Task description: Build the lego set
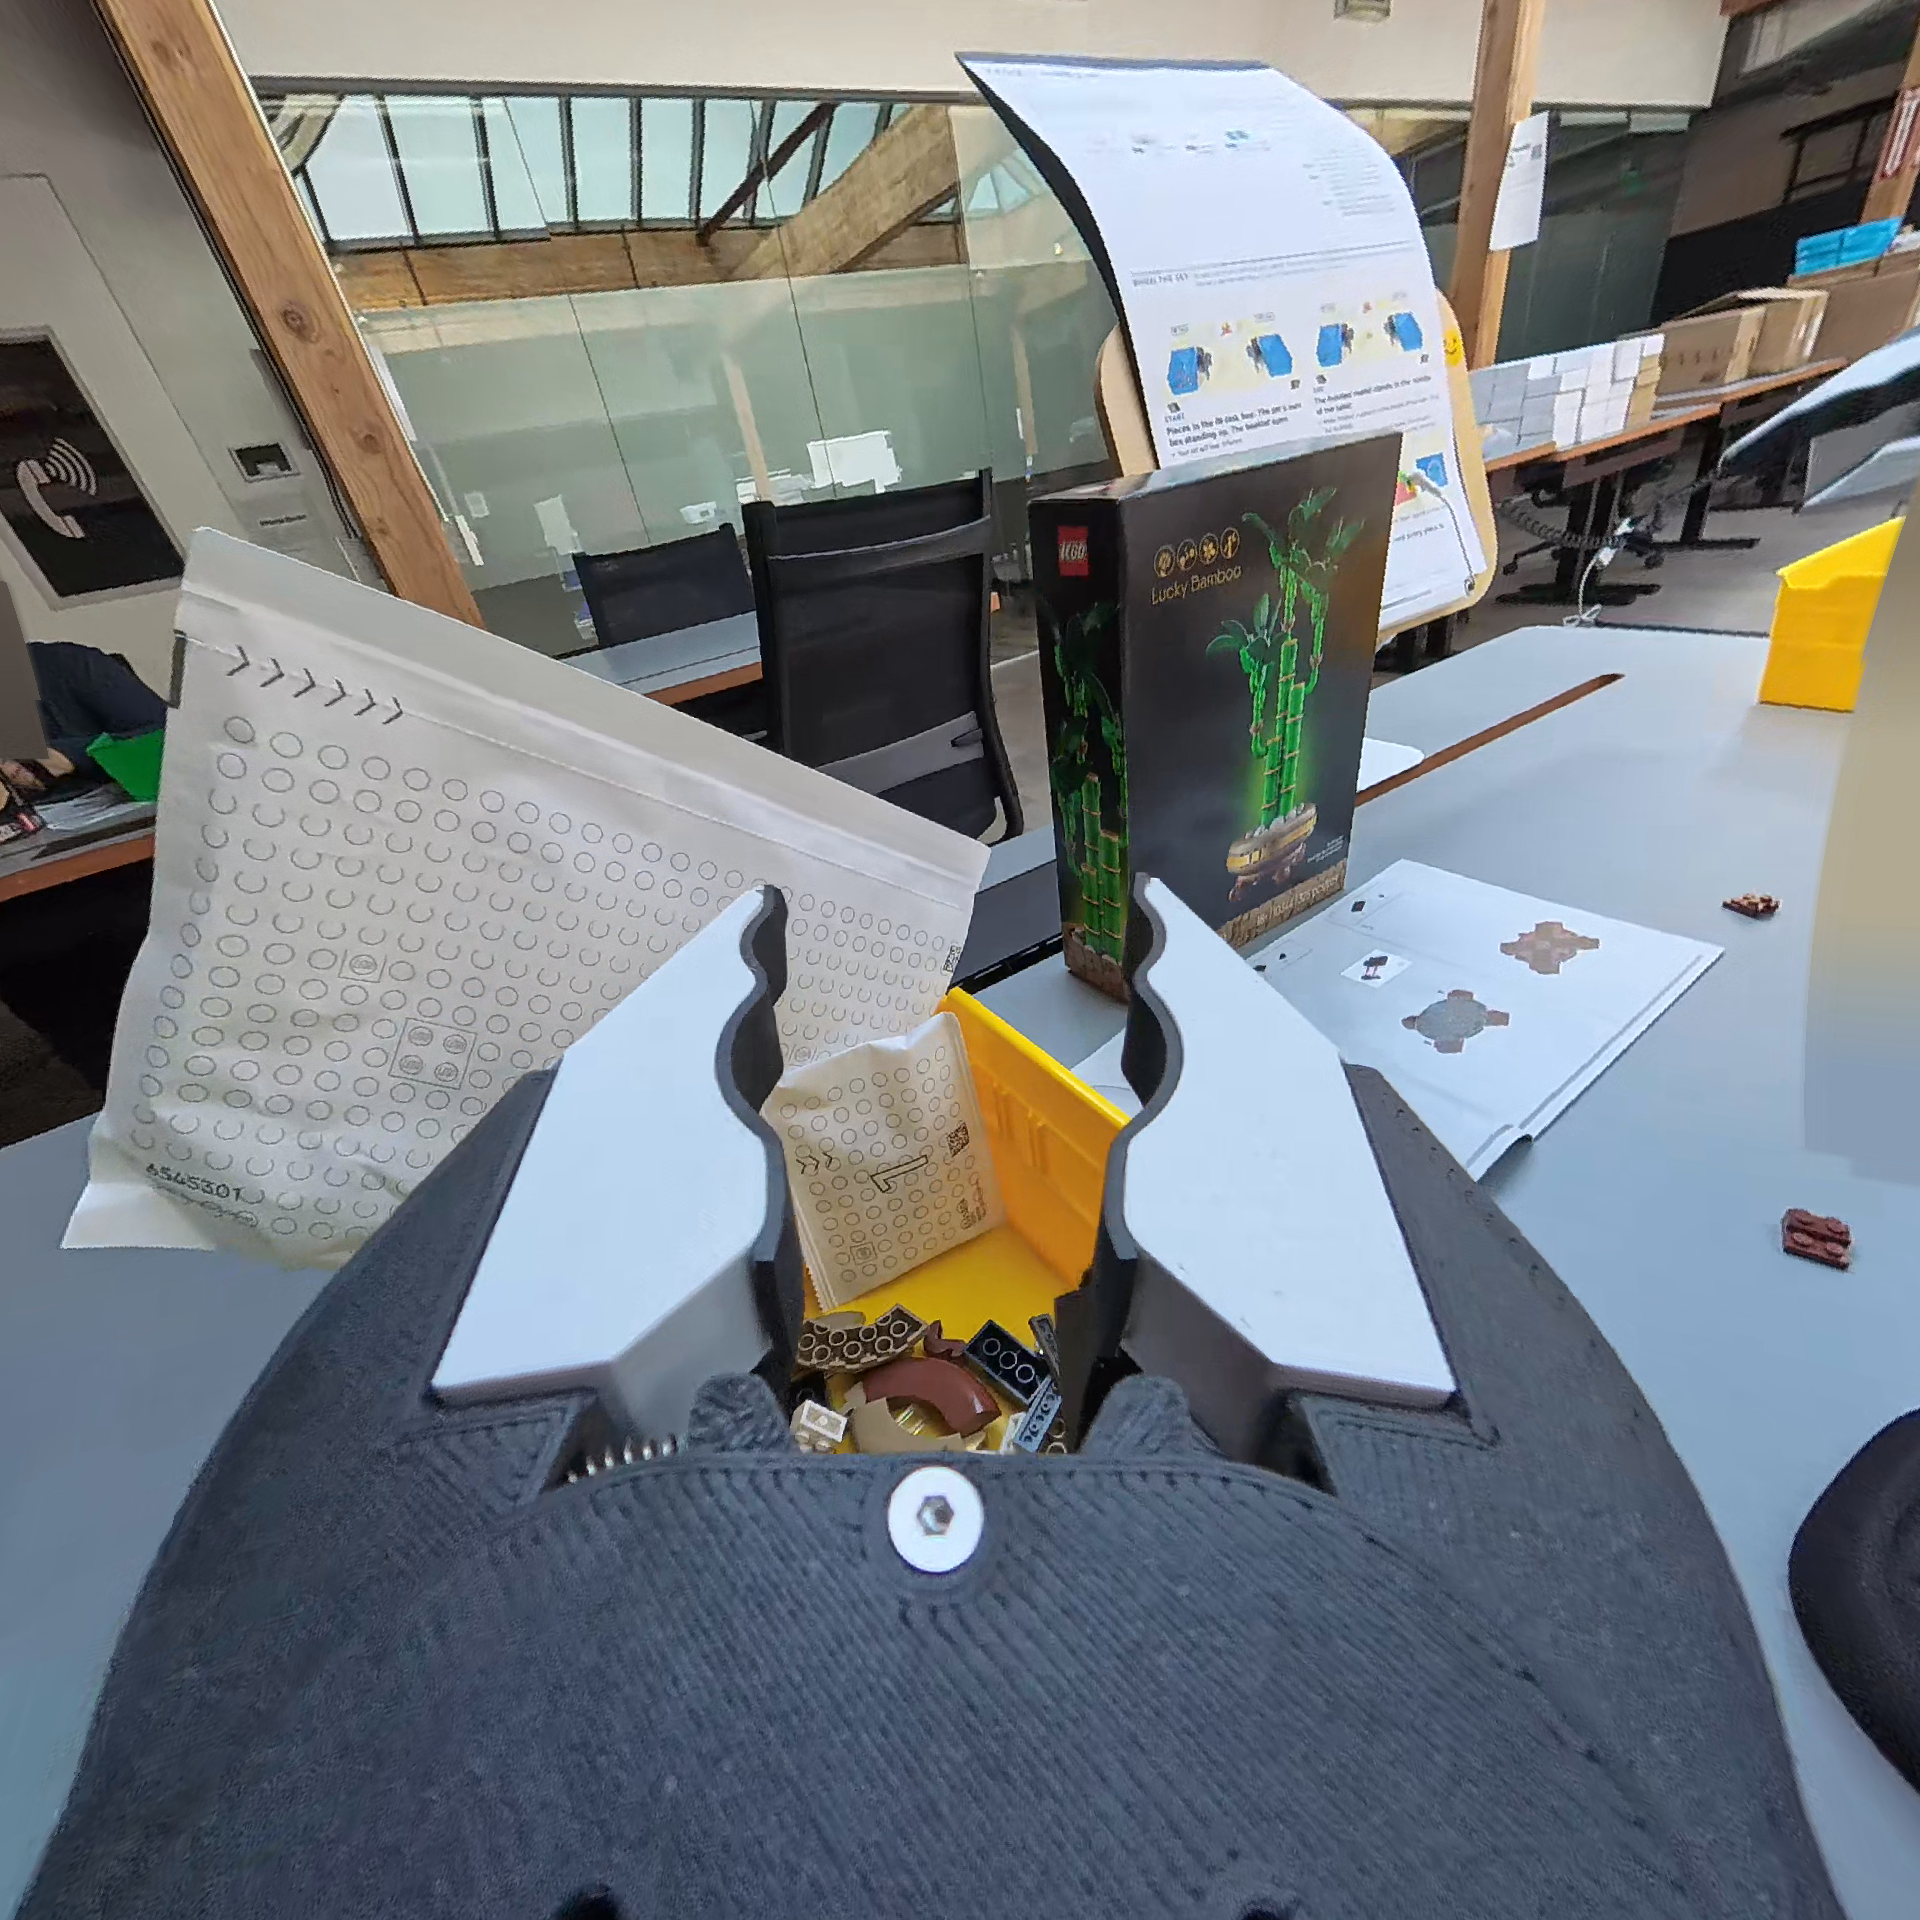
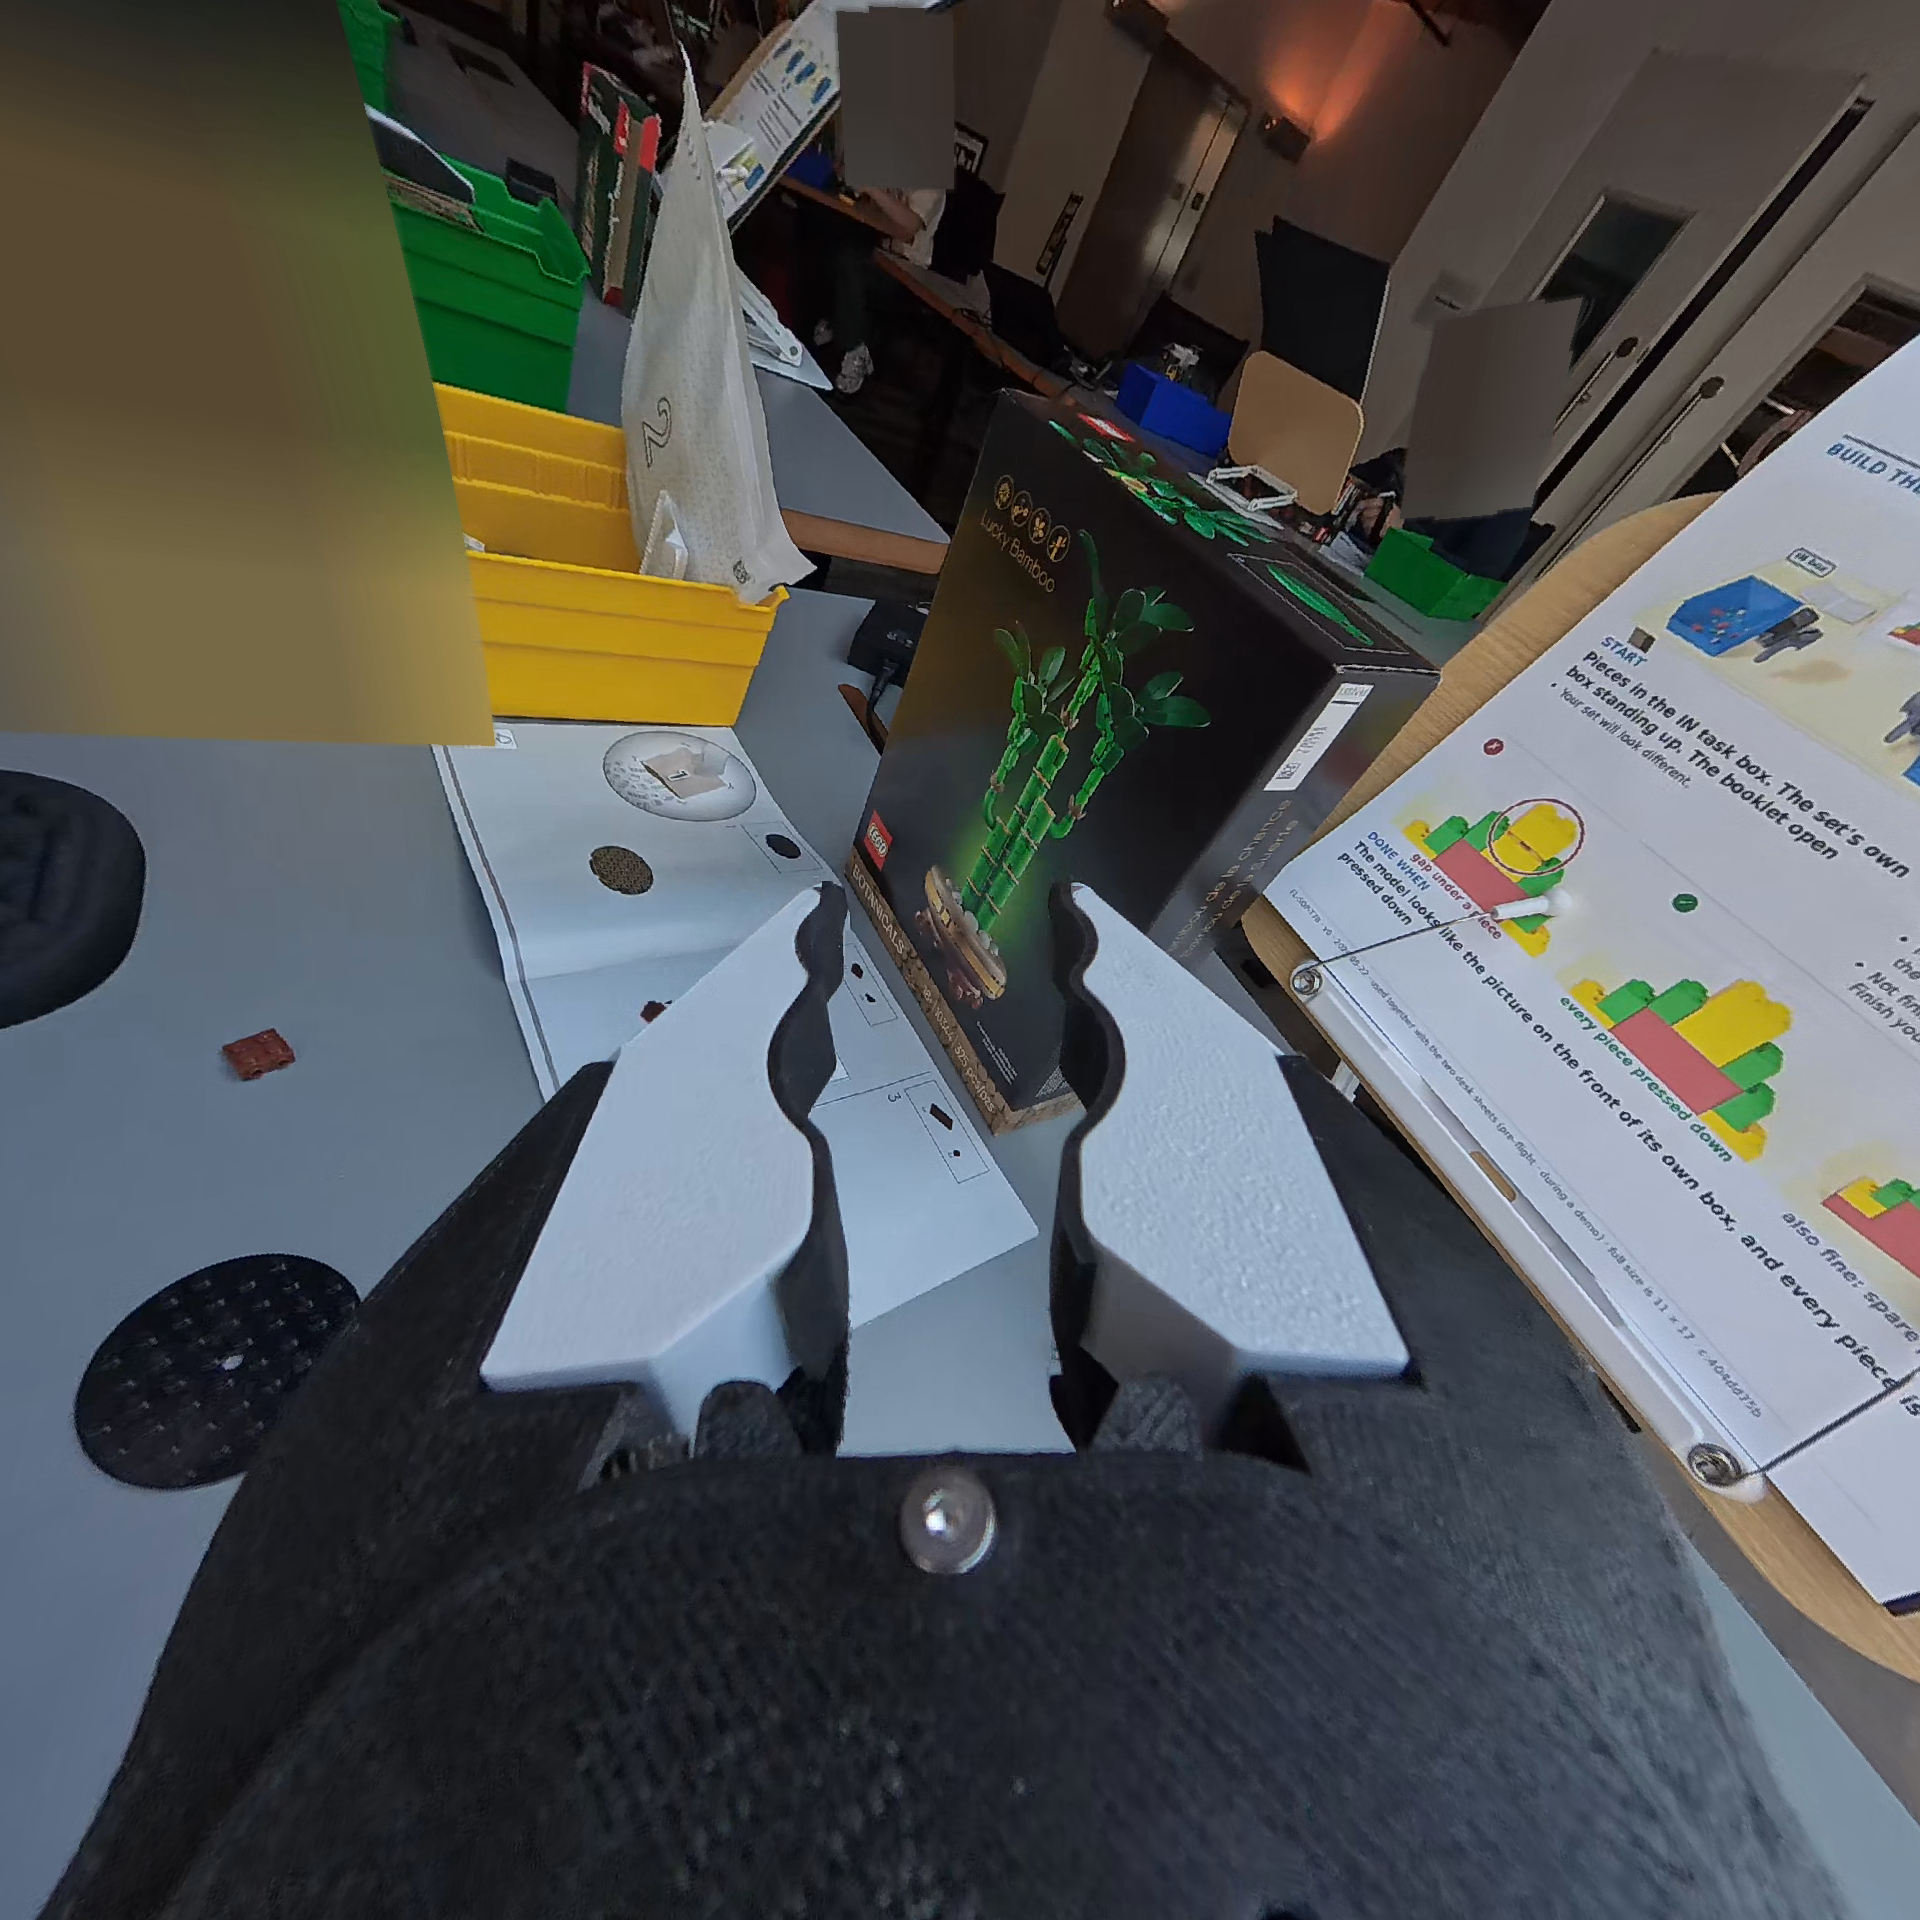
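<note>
My left gripper (image 1: 956,894) is open and empty, held over a yellow bin (image 1: 1039,1132). The bin holds a small paper bag (image 1: 894,1153) and several loose Lego pieces (image 1: 914,1371) in brown, tan and black. My right gripper (image 2: 951,891) is open and empty above the open instruction booklet (image 2: 582,914), facing the upright black set box (image 2: 1081,748). A black round studded plate (image 2: 213,1366) and a small brown piece (image 2: 258,1055) lie on the grey table to its left. The left wrist view shows two small brown pieces (image 1: 1816,1238) right of the booklet (image 1: 1455,1018).
A large white paper bag (image 1: 468,914) leans at the bin's left. The set box (image 1: 1247,707) stands behind the bin. An instruction sheet on a wooden stand (image 2: 1662,987) stands close on the right. A second yellow bin (image 1: 1818,623) sits far right; green bins (image 2: 488,270) stand beyond. There is about 40 centimeters between the tips of the two grippers. To reach the black round studded plate (image 2: 213,1366) in a straight line is about 25 centimeters for my right fingers, about 40 centimeters for my left.
</note>
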A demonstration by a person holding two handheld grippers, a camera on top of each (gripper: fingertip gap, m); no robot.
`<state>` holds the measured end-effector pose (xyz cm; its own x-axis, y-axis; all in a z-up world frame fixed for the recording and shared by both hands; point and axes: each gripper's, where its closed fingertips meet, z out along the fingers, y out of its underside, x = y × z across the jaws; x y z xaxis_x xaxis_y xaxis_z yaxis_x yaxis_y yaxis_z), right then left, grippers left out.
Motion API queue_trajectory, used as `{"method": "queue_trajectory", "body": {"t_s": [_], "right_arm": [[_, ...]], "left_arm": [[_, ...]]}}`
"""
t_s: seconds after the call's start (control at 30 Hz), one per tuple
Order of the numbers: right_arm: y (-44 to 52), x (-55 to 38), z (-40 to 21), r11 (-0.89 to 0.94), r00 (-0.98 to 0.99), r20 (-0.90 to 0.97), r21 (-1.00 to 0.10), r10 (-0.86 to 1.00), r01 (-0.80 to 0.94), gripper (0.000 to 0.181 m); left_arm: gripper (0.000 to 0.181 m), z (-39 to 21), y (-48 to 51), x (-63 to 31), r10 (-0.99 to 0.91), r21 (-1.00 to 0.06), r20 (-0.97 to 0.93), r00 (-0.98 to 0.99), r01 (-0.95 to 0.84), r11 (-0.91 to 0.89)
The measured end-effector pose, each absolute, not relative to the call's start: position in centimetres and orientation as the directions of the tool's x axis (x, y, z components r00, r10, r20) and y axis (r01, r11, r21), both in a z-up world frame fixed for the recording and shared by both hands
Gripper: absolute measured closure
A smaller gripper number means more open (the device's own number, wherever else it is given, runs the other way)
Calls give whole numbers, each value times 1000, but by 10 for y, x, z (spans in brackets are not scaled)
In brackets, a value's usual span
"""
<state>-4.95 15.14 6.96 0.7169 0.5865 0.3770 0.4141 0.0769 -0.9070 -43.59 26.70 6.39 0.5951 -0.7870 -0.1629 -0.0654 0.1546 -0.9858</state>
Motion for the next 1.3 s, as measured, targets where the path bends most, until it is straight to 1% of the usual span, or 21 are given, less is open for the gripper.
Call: {"method": "queue_trajectory", "body": {"t_s": [0.1,0.2,0.27,0.33,0.4,0.5,0.6,0.67,0.73,0.8,0.83,0.87,0.93,1.0,1.03,1.13,1.23,1.3], "right_arm": [[150,-47,72,83,715,387,-903,581,421,140],[147,-44,77,94,719,387,-906,577,413,140],[146,-42,78,95,722,386,-907,574,409,141],[146,-42,78,94,724,383,-909,574,407,140],[146,-44,76,88,720,378,-909,582,406,140],[148,-51,66,62,701,361,-909,615,413,140],[150,-62,54,42,676,340,-909,654,416,140],[151,-76,46,30,656,287,-927,699,373,140],[158,-93,34,-18,659,214,-945,721,326,134],[165,-126,17,-52,649,136,-964,748,262,130],[168,-146,2,-81,650,114,-961,752,263,129],[170,-165,-17,-116,651,100,-953,753,280,129],[167,-200,-67,-196,628,120,-891,769,410,127],[168,-214,-104,-213,630,221,-815,744,538,128],[168,-221,-115,-214,626,245,-798,740,564,131],[168,-235,-141,-285,646,215,-764,733,578,132],[180,-237,-144,-256,661,317,-743,680,619,135],[184,-242,-145,-249,654,345,-727,673,640,143]], "left_arm": [[120,67,272,-440,-776,-988,-154,612,-76,136],[124,65,279,-441,-784,-978,-188,591,-183,97],[124,65,283,-443,-786,-964,-211,581,-256,70],[124,68,287,-446,-780,-955,-223,584,-293,54],[123,75,290,-449,-779,-956,-218,588,-290,48],[124,95,290,-446,-796,-977,-163,582,-206,49],[125,101,287,-440,-813,-982,-150,563,-179,57],[125,99,286,-437,-812,-978,-164,560,-198,61],[125,99,285,-436,-804,-975,-181,566,-213,69],[125,104,281,-435,-804,-975,-189,564,-205,86],[125,107,279,-435,-805,-976,-189,562,-196,92],[126,109,277,-435,-806,-977,-188,561,-189,97],[125,113,273,-435,-808,-977,-192,557,-183,106],[125,115,270,-435,-810,-977,-198,553,-183,114],[125,116,269,-436,-809,-977,-199,552,-180,118],[125,121,267,-439,-813,-981,-186,552,-154,120],[126,125,265,-440,-817,-982,-184,547,-140,127],[126,126,264,-440,-816,-981,-192,545,-143,135]]}}
